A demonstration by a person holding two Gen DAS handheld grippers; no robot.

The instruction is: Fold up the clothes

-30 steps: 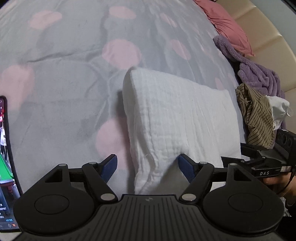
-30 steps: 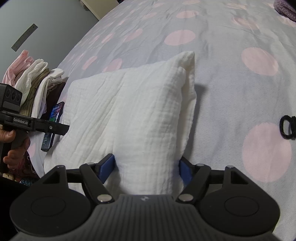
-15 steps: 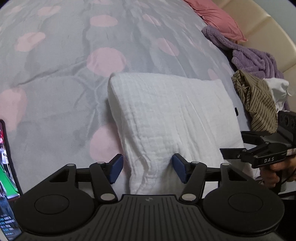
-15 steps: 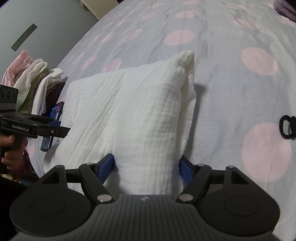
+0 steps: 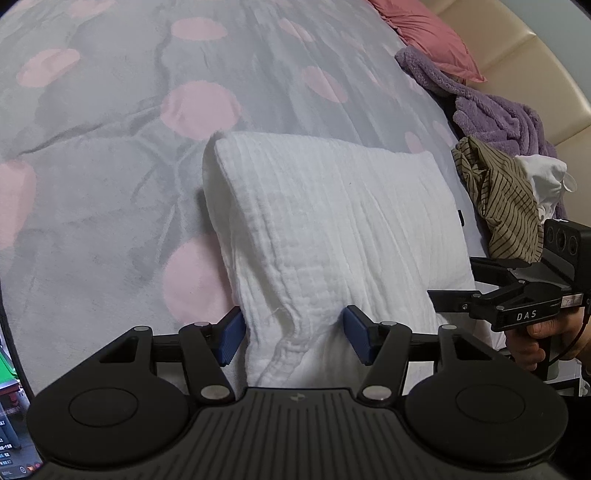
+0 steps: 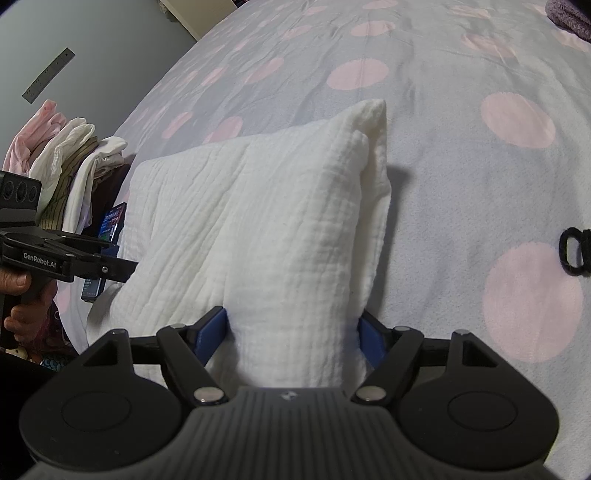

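Observation:
A folded white crinkled cloth (image 5: 332,221) lies on the grey bed cover with pink dots (image 5: 110,166). My left gripper (image 5: 295,338) stands at the cloth's near left corner, its blue pads (image 5: 232,332) wide apart on either side of a fold. My right gripper (image 6: 293,336) stands at the other near corner of the cloth (image 6: 277,229), pads (image 6: 212,330) also wide apart with cloth between them. Each gripper shows in the other's view, the right one (image 5: 517,302) and the left one (image 6: 66,258).
Unfolded clothes, striped olive (image 5: 506,206) and white, lie by a purple towel (image 5: 498,110) and a pink pillow (image 5: 424,33). A stack of folded clothes (image 6: 66,158) and a phone (image 6: 107,240) lie at the bed's edge. A black hair tie (image 6: 576,251) lies on the cover.
The left gripper's jaws have narrowed a little around the fold and its view has shifted so the cloth looks lower and nearer. The right gripper has hardly moved.

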